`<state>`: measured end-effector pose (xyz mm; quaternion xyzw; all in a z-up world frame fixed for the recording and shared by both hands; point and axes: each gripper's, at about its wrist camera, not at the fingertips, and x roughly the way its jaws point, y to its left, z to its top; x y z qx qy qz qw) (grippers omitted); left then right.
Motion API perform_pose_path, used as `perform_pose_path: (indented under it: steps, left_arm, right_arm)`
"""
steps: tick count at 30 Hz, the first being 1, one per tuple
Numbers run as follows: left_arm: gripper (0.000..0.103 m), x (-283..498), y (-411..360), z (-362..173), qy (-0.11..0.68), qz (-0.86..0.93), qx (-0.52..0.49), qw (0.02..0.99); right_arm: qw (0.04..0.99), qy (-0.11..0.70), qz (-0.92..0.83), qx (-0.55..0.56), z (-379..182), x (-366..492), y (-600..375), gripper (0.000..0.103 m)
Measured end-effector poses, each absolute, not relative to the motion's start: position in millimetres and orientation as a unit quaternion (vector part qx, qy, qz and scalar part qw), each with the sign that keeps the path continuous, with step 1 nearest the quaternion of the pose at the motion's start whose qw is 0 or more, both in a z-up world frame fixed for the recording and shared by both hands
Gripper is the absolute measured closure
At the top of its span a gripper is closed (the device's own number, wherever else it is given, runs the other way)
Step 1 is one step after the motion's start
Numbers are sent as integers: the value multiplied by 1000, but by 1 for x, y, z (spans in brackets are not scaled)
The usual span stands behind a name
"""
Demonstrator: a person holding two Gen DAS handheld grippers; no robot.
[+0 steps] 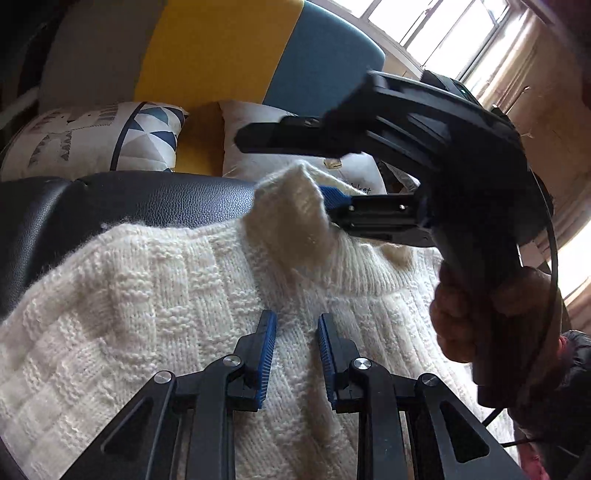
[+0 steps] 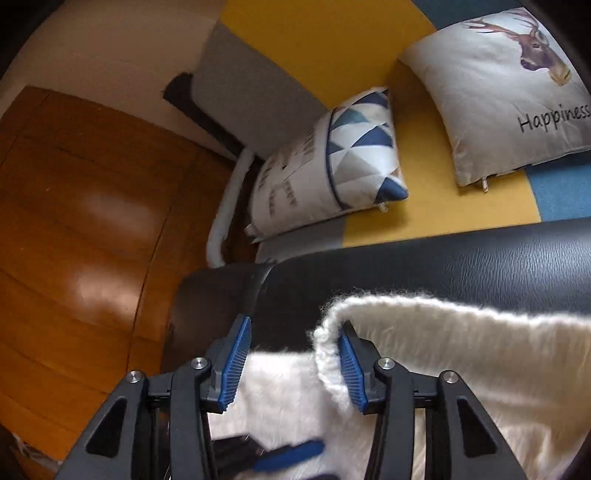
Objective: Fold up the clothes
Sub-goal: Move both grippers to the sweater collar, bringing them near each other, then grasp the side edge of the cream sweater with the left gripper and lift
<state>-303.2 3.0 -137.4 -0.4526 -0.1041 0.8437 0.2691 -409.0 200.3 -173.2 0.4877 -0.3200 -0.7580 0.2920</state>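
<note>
White knit sweater [image 1: 155,295] spread flat on a black leather bench [image 1: 122,199], one edge raised off the pile. Right gripper [image 2: 291,363] spread wide, that raised edge draped against one blue pad [image 2: 351,373] only, so hooked rather than pinched. Left gripper [image 1: 295,354] also spread, hovering just above the knit near the ribbed collar, gripping nothing. Likely early in a fold: a flap lifted, not yet carried across. Next, probably: close on the edge, draw it over the body, hold the rest down with the left; loose fuzzy knit apt to slip off an unclosed pad. Behind the bench, a sofa [image 2: 321,40] in grey, yellow and blue with two printed cushions [image 2: 325,166]. Orange wood floor [image 2: 81,206] beside it; bright window [image 1: 436,26] in the left view.
</note>
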Motion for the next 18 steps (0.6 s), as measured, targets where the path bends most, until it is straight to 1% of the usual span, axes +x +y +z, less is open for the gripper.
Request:
perform_pose_path:
  steps: [1, 2, 6, 11, 14, 17, 18]
  left_arm:
    - [79, -303, 4, -137, -101, 845, -452, 268]
    - [79, -303, 5, -137, -99, 846, -452, 267]
    - [79, -304, 2, -137, -108, 842, -454, 270]
    - [79, -315, 0, -124, -125, 837, -457, 272]
    - [79, -329, 2, -116, -135, 840, -450, 271]
    - [79, -348, 14, -114, -143, 840, -451, 265]
    - [79, -355, 18, -115, -138, 843, -454, 254]
  right_arm:
    - [284, -321, -760, 488, -178, -409, 202, 55]
    - [284, -323, -761, 485, -179, -408, 206, 58]
    - [277, -316, -777, 469, -161, -387, 227, 58]
    - [253, -303, -809, 436, -137, -350, 275, 57]
    - [225, -315, -813, 435, -147, -328, 304, 57]
    - [208, -341, -803, 442, -174, -314, 327, 58]
    - [205, -348, -807, 430, -179, -308, 336, 67]
